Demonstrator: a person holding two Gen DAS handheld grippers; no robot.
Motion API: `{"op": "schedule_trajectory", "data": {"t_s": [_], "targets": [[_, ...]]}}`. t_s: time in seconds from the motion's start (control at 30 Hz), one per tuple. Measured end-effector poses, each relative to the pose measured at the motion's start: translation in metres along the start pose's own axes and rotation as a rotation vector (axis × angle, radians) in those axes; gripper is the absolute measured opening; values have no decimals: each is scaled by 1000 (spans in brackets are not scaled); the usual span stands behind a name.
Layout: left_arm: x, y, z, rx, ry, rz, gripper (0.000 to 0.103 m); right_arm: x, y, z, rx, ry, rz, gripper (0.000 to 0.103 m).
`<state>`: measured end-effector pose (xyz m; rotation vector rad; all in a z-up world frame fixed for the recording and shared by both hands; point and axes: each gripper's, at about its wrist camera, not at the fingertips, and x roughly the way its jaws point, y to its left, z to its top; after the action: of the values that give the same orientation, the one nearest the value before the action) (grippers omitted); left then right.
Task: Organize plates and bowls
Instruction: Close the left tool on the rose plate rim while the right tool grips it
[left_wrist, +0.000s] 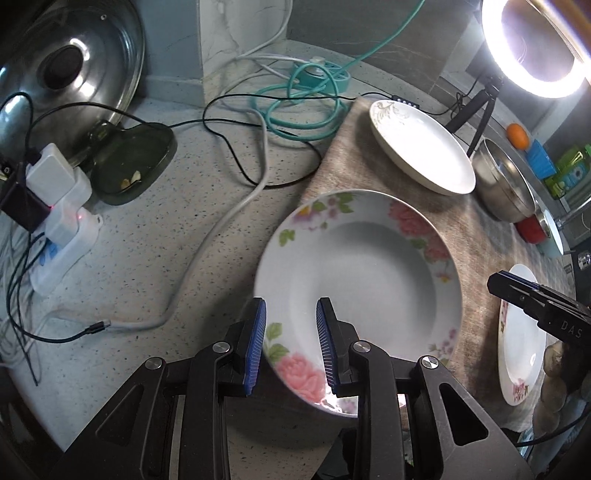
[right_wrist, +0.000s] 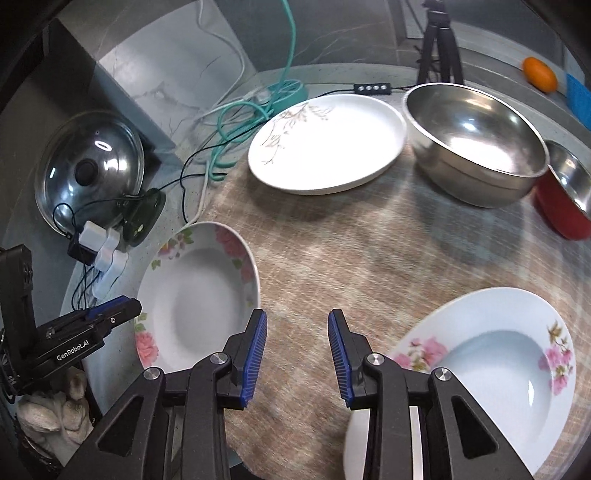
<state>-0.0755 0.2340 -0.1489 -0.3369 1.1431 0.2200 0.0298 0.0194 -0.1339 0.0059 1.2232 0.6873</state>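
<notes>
- The left tool (left_wrist: 290, 341) has its blue pads spread, and the near rim of the rose-patterned deep plate (left_wrist: 364, 291) lies between them; the pads do not visibly press it, so it reads as released. The right tool (right_wrist: 297, 350) is likewise spread wide over bare cloth, grasping nothing.
- The surface (left_wrist: 155, 258) is speckled stone, with a woven plaid cloth (right_wrist: 332, 251) over its right part.
- The steel bowl (right_wrist: 476, 144) stands at the cloth's far right, shiny and plain, touching or just beside the white plate.
- The white plate (right_wrist: 328, 144) lies on the far cloth, with a faint brown branch motif.
- The rose-patterned deep plate sits half off the cloth's left edge, white with pink roses and green leaves on its rim.
- A second flowered deep plate (right_wrist: 480, 369) lies near right; the right tool hides its near rim.
- A red-walled steel bowl (right_wrist: 565, 199) is cut off at the frame edge.
- The glass pot lid (left_wrist: 77, 70) leans at the far left; cables partly cross it.
</notes>
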Motion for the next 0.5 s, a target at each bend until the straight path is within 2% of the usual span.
{"op": "schedule_trajectory", "data": {"t_s": [0.5], "targets": [[14,14,3,-38,42,-46,26,32,11,10,6,68,37,31]]}}
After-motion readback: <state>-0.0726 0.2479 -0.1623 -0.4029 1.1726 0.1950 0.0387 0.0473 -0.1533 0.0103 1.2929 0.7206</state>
